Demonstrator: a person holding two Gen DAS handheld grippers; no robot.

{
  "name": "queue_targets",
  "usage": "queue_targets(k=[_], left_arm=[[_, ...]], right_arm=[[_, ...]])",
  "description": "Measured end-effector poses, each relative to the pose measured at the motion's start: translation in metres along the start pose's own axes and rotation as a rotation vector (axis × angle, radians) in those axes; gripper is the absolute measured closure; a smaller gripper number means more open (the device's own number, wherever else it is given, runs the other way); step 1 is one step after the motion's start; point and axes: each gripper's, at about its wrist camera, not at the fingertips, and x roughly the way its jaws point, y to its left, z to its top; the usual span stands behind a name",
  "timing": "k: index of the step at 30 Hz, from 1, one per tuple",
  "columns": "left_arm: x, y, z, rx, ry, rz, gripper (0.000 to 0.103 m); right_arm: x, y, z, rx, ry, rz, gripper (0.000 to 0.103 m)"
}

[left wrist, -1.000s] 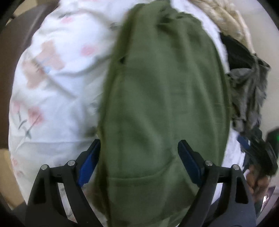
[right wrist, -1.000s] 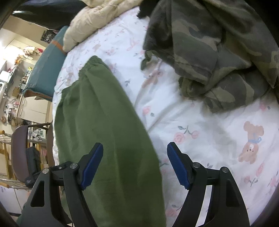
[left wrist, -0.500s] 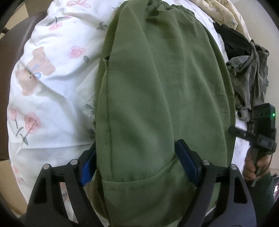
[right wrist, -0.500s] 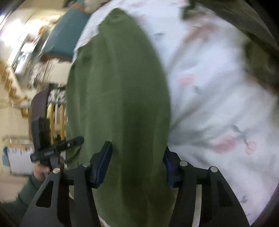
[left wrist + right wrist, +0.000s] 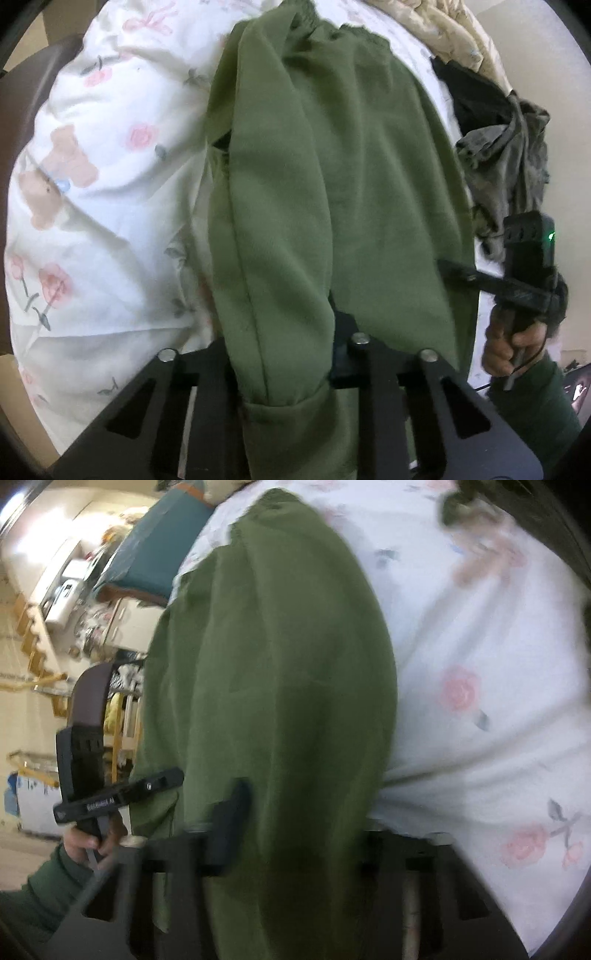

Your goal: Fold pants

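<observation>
Already the left gripper (image 5: 284, 354) at the bottom centre of its view has a bunched fold of the green pants (image 5: 332, 192) squeezed between its pads; its jaws have just been closing, and the hem end now stands up as a ridge between them. Over in the right wrist view, the right gripper (image 5: 295, 827) sits at the lower centre with its jaws also just drawn in, cloth filling the gap between them, though the far finger is buried under fabric and the picture is smeared, so how firmly it bites I cannot tell for sure. From both grips the pants run up the frame, lengthwise over the floral bedsheet (image 5: 92, 192), with the gathered waistband (image 5: 325, 22) at the top edge. A heap of camouflage clothing (image 5: 509, 162) lies off to the right of the left view. To my eye the step is lifting the leg ends and carrying them toward the waistband: both hands should rise together and keep the cloth taut between them so the fold lands square, with the edges lined up and clear of that heap.
</observation>
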Motion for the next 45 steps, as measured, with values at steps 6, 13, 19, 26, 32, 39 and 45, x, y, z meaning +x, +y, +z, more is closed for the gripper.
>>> queue_targets(k=[6,13,19,26,32,39,45], left_arm=[[-0.029,-0.010,0.004,0.013,-0.064,-0.109,0.095],[-0.121,-0.008,0.011,0.042,-0.223,-0.323,0.095],[-0.197,-0.050,0.045,0.236,-0.369,-0.345,0.095],[-0.206,-0.106,0.150,0.465,-0.594,-0.204,0.094],[-0.195,-0.108,0.147,0.666,-0.793,-0.136,0.094],[-0.095,-0.046,0.034,0.888,-0.422,-0.102,0.094],[-0.083,-0.016,-0.065,0.937,-0.152,-0.114,0.086]], right_arm=[[-0.026,0.012,0.003,-0.060,-0.086,-0.001,0.098],[-0.114,0.089,-0.016,-0.242,-0.284,0.107,0.098],[-0.182,0.147,0.003,-0.359,-0.401,0.098,0.098],[-0.202,0.189,0.106,-0.445,-0.545,-0.130,0.099],[-0.197,0.200,0.109,-0.581,-0.671,-0.212,0.098],[-0.110,0.134,0.009,-0.574,-0.421,-0.204,0.098],[-0.074,0.116,-0.118,-0.368,-0.212,-0.160,0.089]])
